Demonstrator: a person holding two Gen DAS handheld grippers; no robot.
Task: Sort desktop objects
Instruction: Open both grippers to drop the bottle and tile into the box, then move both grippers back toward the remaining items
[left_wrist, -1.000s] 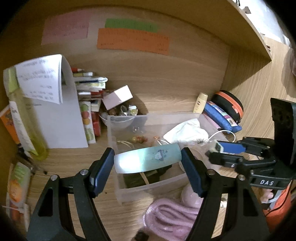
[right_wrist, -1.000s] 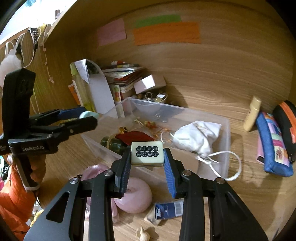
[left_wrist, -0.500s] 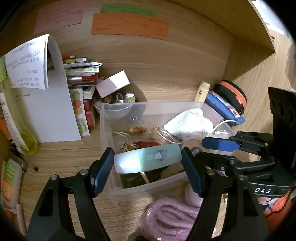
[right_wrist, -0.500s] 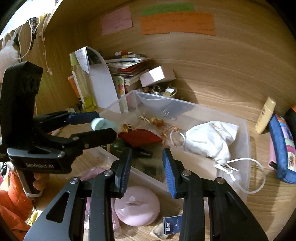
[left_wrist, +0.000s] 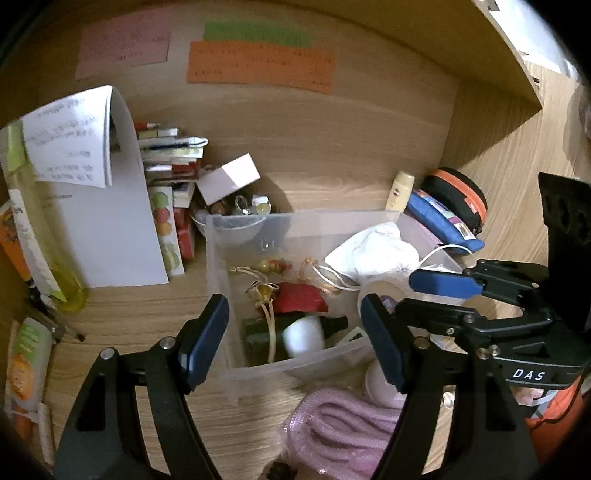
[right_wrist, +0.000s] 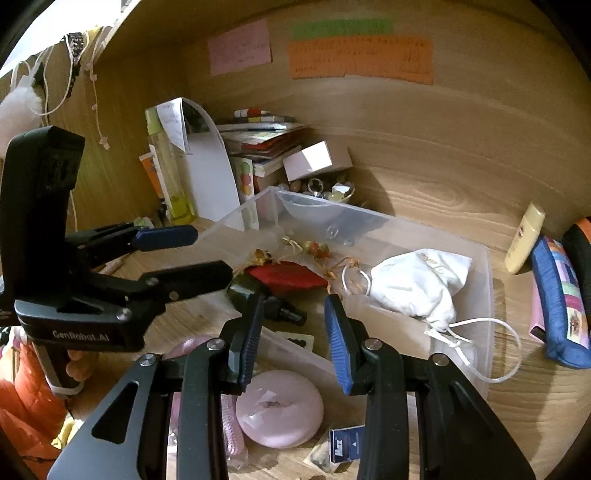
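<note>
Both claws over the clear bin (left_wrist: 221, 258): left claw (left_wrist: 295, 339) spread wide, nothing between the pads; right claw (right_wrist: 293, 332) likewise released and empty. In the bin: white drawstring pouch (right_wrist: 417, 284), red cushion (left_wrist: 301, 299), dark bottle (right_wrist: 240, 290), pale tube (left_wrist: 304, 334) seen end-on against the near wall. Still out on the tabletop (left_wrist: 129, 314), just in front of the bin: pink disc (right_wrist: 279, 413), pink rope (left_wrist: 340, 428). Disc judged rigid, smooth, possibly slippery; best pinched across its rim. Rope judged soft and light, likely to trail; best gripped through the bundled middle
</note>
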